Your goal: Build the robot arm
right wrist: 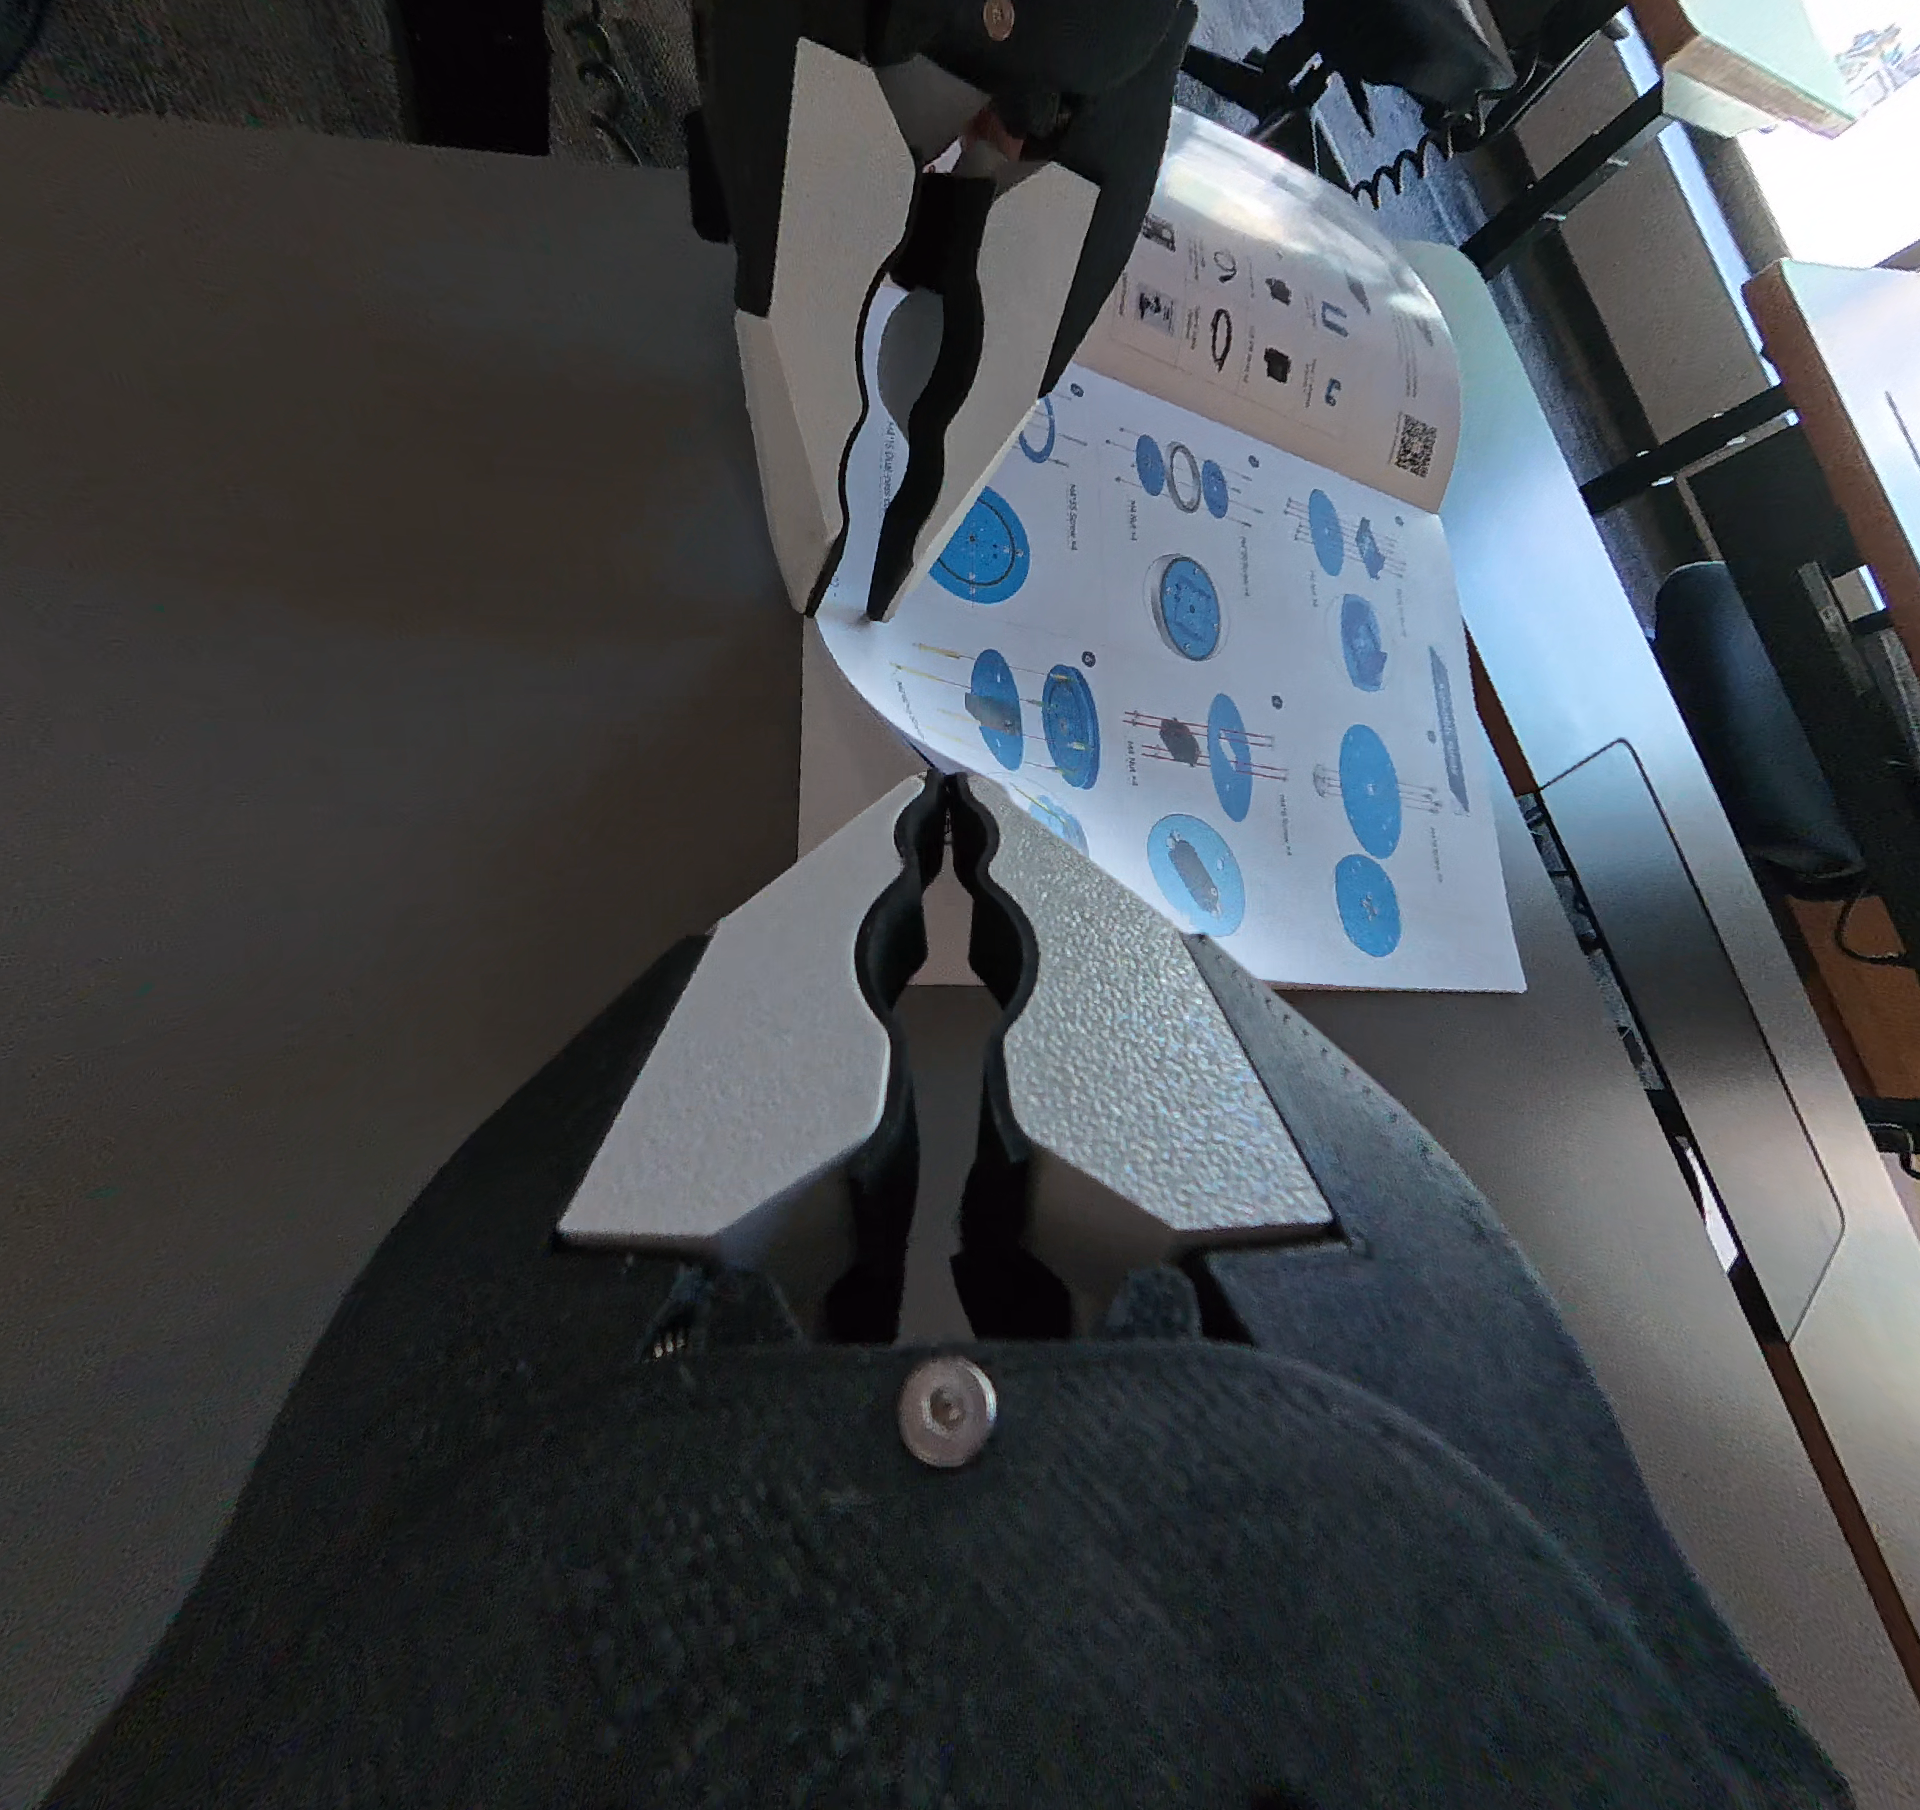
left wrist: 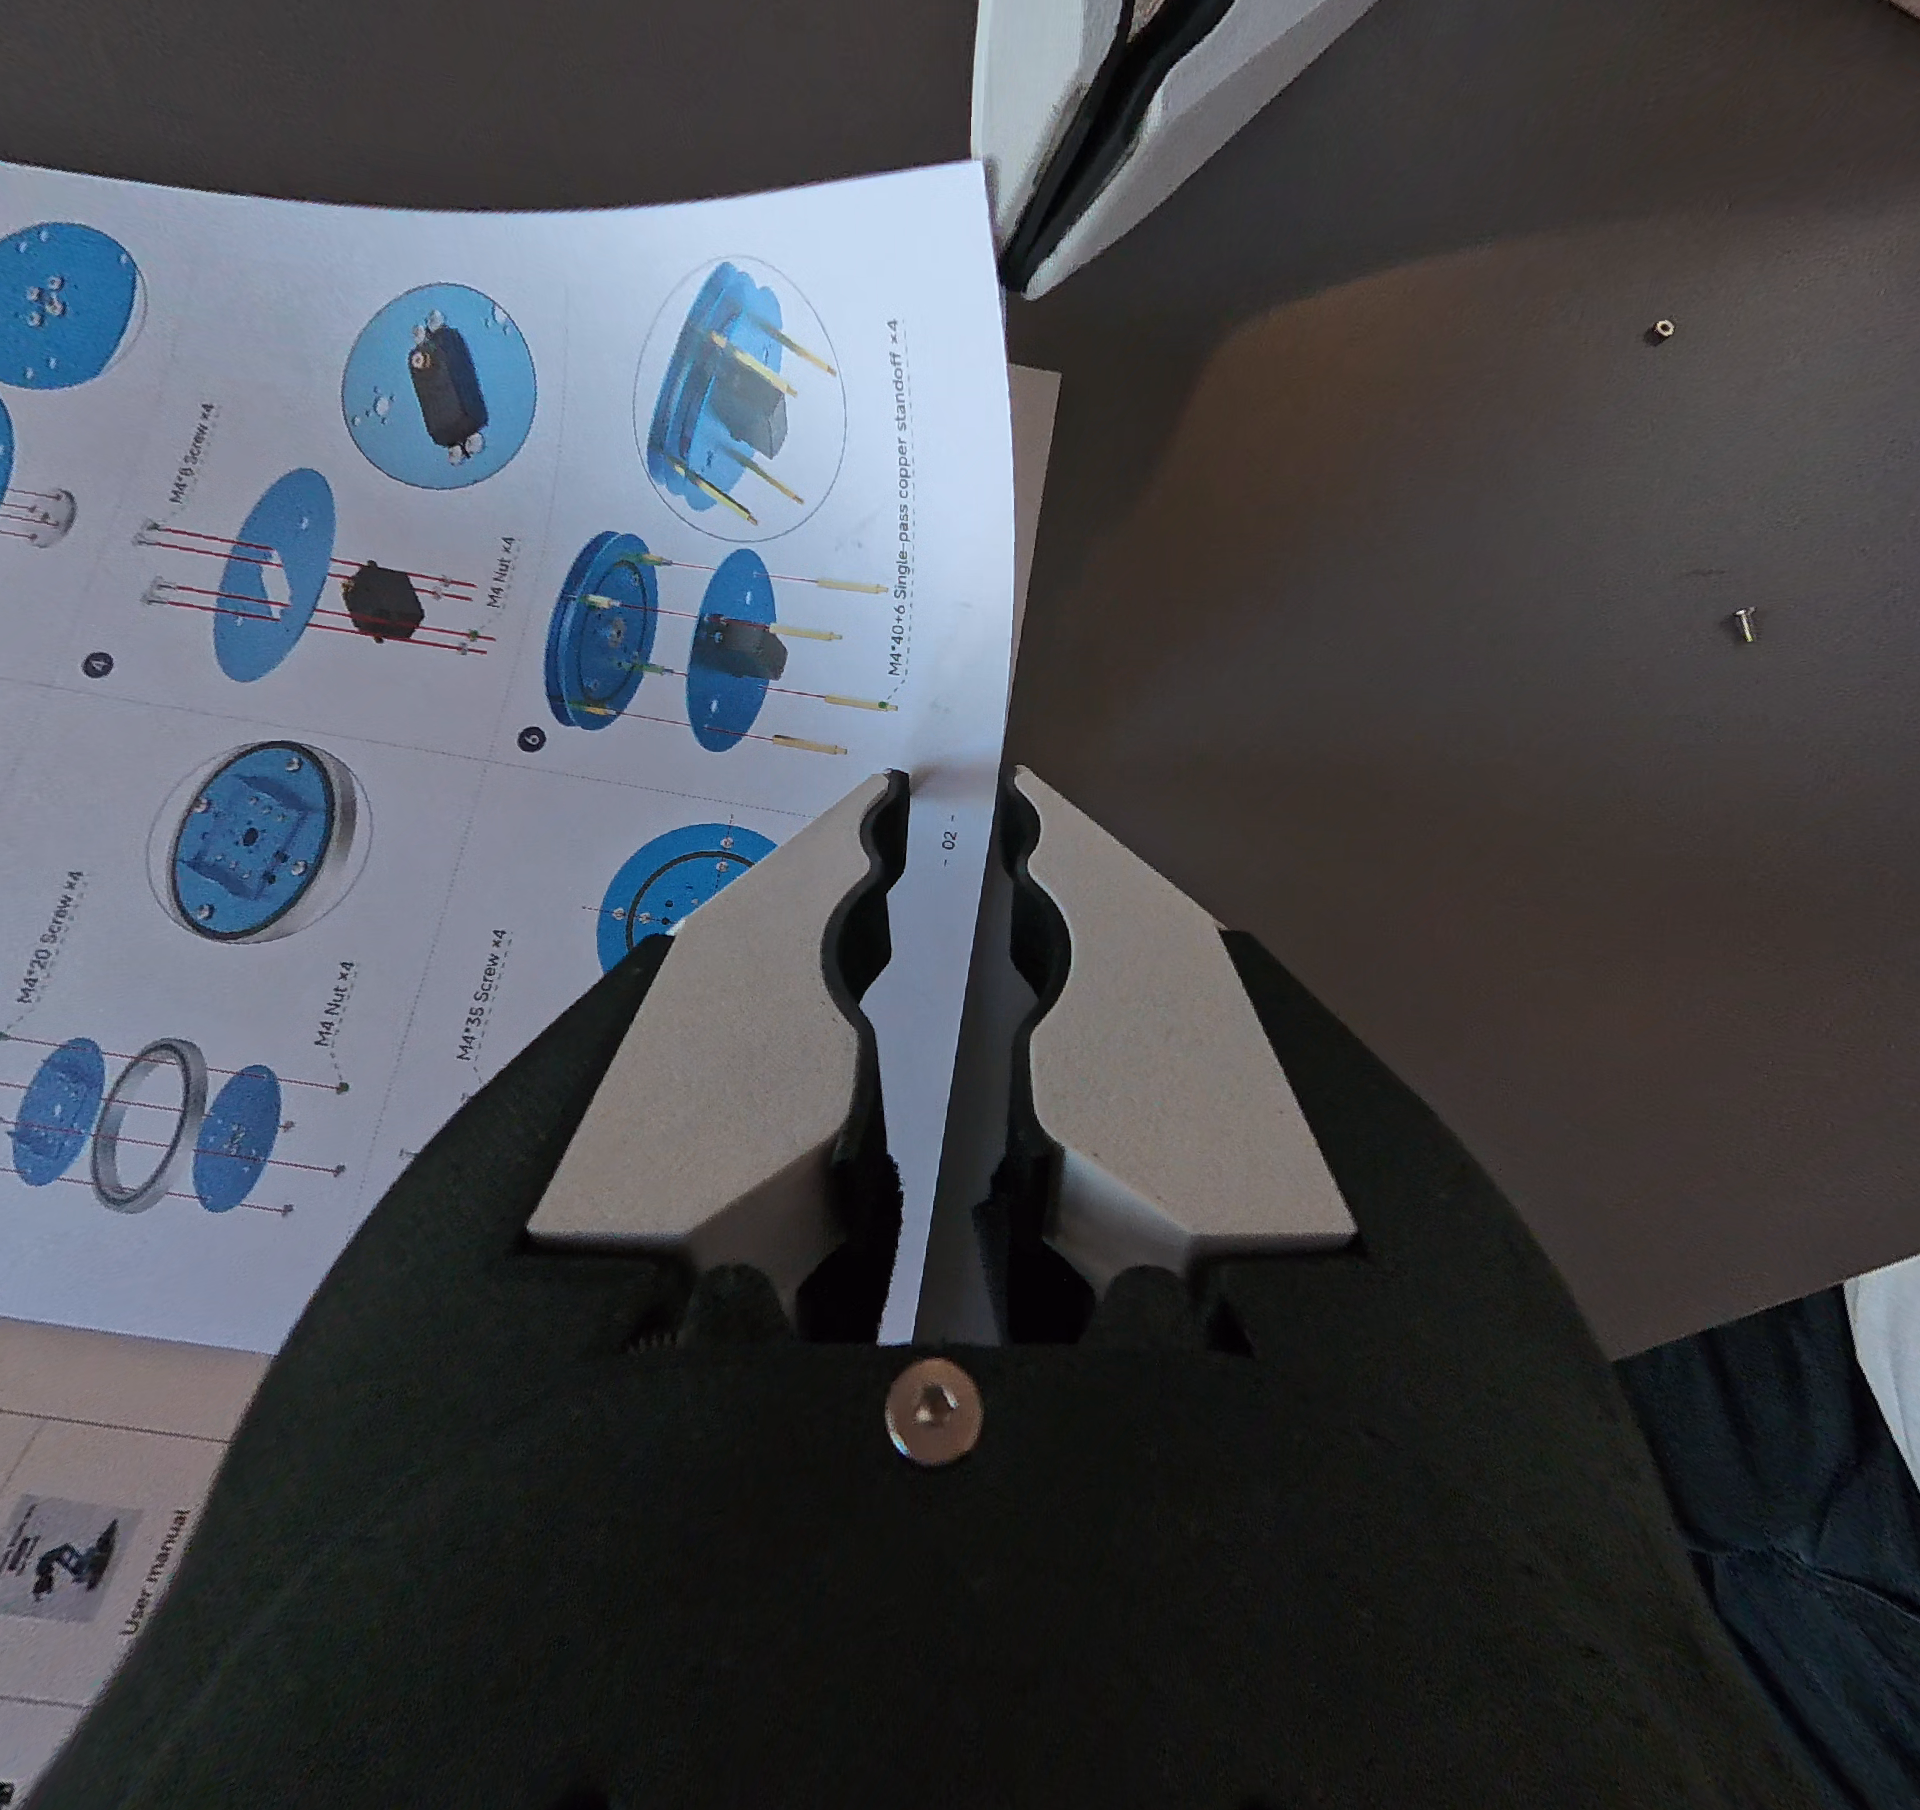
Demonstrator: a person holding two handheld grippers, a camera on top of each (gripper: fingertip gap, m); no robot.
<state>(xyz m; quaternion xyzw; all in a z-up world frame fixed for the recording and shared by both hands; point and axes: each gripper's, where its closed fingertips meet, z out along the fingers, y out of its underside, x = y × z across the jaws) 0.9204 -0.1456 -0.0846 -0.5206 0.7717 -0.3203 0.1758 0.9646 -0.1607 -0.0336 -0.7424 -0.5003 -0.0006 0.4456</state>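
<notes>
Straddling the lifted edge of a white printed instruction sheet with blue assembly diagrams [left wrist: 582, 617], the left gripper [left wrist: 951, 778] has its grey fingers with wavy black pads set on either side of the page, a narrow gap showing between the tips, so the jaws look part open around the paper rather than pressed on it. The sheet curls up from a dark grey-brown tabletop [left wrist: 1455, 825], and its far side lies flat over a second printed page with small black pictures [right wrist: 1278, 326]. In the right wrist view the right gripper [right wrist: 948, 781] has its tips together at the near corner of the same sheet, seemingly pinching the paper's edge, though the contact itself is hard to make out. The left gripper appears opposite it in that view, angled down onto the page. On the bare table to the right lie a small metal nut [left wrist: 1663, 331] and a small silver screw [left wrist: 1744, 625], well apart from the paper.
</notes>
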